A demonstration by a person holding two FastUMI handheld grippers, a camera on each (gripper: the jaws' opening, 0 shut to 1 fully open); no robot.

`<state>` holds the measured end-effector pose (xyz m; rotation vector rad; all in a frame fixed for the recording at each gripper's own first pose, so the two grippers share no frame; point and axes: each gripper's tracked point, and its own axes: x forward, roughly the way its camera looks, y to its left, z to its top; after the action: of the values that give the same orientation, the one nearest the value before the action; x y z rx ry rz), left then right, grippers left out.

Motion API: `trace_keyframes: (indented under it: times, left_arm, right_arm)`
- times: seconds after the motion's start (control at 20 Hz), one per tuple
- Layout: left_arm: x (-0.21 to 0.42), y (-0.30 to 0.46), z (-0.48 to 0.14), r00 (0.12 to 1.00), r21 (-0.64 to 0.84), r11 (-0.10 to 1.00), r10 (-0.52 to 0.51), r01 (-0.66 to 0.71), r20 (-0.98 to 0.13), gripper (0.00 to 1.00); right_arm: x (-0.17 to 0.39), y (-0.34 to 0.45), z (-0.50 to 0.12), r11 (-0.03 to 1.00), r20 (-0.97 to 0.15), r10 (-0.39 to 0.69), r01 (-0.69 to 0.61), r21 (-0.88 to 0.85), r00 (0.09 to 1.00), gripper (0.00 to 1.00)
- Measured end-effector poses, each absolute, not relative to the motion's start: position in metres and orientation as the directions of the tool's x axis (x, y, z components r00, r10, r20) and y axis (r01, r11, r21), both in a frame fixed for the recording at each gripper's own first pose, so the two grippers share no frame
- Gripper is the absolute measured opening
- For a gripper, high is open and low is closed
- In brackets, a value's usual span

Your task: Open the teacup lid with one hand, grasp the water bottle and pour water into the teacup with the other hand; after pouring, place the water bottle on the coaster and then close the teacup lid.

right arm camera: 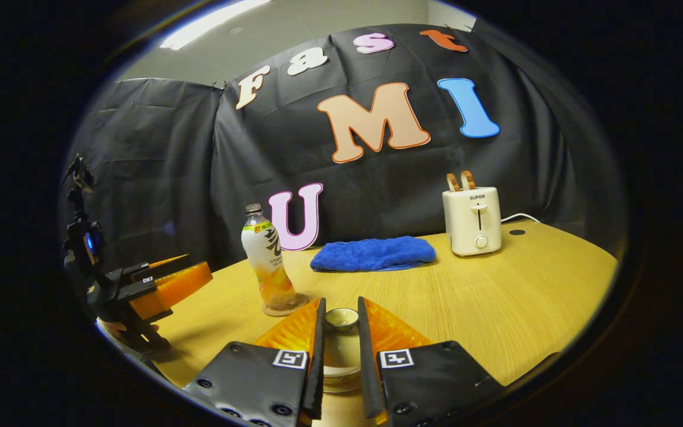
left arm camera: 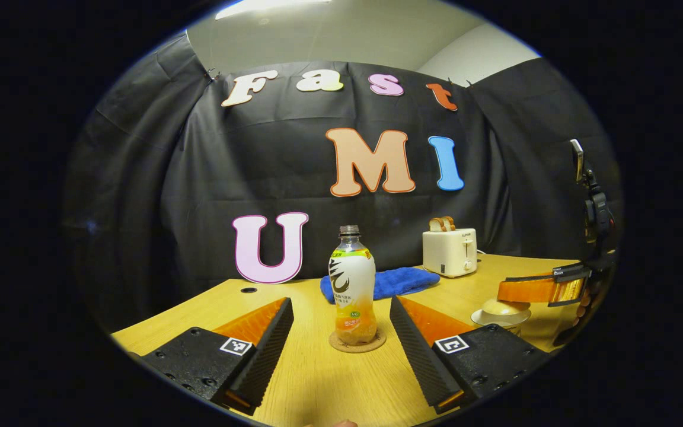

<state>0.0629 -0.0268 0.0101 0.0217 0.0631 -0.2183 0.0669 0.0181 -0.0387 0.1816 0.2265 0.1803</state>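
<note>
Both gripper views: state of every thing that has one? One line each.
water bottle: upright on coaster, cap off.
teacup lid: on the cup.
left tool: open, wide, bottle ahead of it.
right tool: fingers close about the lid knob; contact unclear.
toaster: bread up in slots.
blue towel: folded, flat on table.

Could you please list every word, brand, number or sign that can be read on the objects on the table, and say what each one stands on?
"SUPOR": printed on the front of the white toaster, above its lever.
Water bottle: its wrap carries print, too small and blurred to read.
Square coded marker: a black and white pattern, with no words or numbers.
</note>
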Motion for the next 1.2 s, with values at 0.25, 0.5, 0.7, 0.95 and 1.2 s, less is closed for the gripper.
trace_keyframes:
  times: [0.25,0.5,0.7,0.95,1.2]
  left_arm:
    - [0.062,-0.029,0.012,0.972,0.006,0.974,-0.225,0.226,-0.062,0.95]
    - [0.061,-0.030,0.012,0.971,-0.003,0.973,-0.228,0.229,-0.064,0.95]
    - [0.061,-0.032,0.012,0.970,-0.008,0.973,-0.233,0.233,-0.068,0.95]
    - [0.058,-0.034,0.013,0.969,-0.013,0.972,-0.236,0.236,-0.067,0.95]
    - [0.053,-0.033,0.014,0.971,-0.021,0.973,-0.229,0.228,-0.067,0.95]
  right_arm:
    - [0.066,0.029,-0.047,0.967,-0.220,0.205,-0.162,0.196,0.954,0.30]
    - [0.069,0.030,-0.048,0.965,-0.222,0.205,-0.159,0.207,0.953,0.30]
    - [0.067,0.030,-0.050,0.966,-0.233,0.205,-0.158,0.207,0.950,0.32]
    - [0.062,0.029,-0.048,0.965,-0.234,0.212,-0.166,0.201,0.949,0.38]
    - [0.053,0.016,-0.030,0.980,-0.183,0.172,-0.148,0.134,0.968,0.56]
